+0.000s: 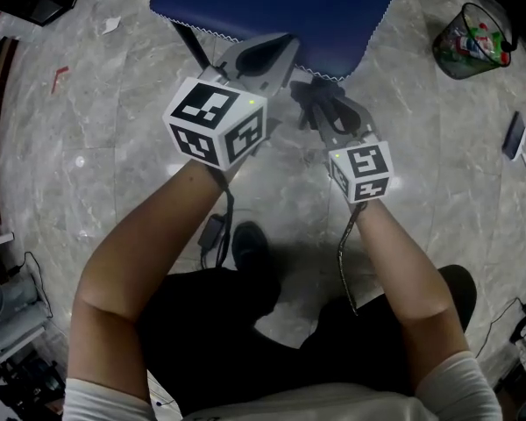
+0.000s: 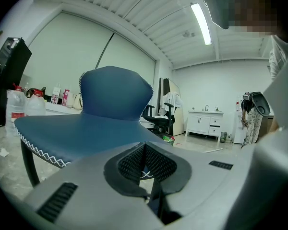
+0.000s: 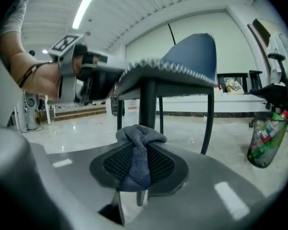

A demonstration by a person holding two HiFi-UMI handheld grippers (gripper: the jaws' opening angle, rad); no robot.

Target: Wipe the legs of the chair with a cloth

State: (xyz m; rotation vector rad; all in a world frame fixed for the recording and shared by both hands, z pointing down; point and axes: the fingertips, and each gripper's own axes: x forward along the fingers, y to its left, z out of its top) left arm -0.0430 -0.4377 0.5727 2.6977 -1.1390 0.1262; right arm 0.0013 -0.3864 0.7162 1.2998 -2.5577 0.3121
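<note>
A chair with a blue padded seat (image 1: 280, 3) and thin black legs (image 1: 191, 46) stands on the marble floor in front of me. My right gripper (image 1: 320, 103) is shut on a dark grey cloth (image 1: 314, 93) just below the seat's front edge. In the right gripper view the bunched cloth (image 3: 138, 152) sits between the pads, and a front chair leg (image 3: 149, 102) rises close behind it. My left gripper (image 1: 261, 55) is shut and empty, its tips at the seat's front edge. From the left gripper view (image 2: 145, 147) I look over the seat (image 2: 81, 133) to the backrest.
A mesh waste basket (image 1: 473, 40) full of rubbish stands to the right of the chair. A flat dark device (image 1: 514, 136) and cables lie on the floor at far right. My shoes (image 1: 250, 244) are just behind the grippers. An office chair (image 2: 158, 119) stands further back.
</note>
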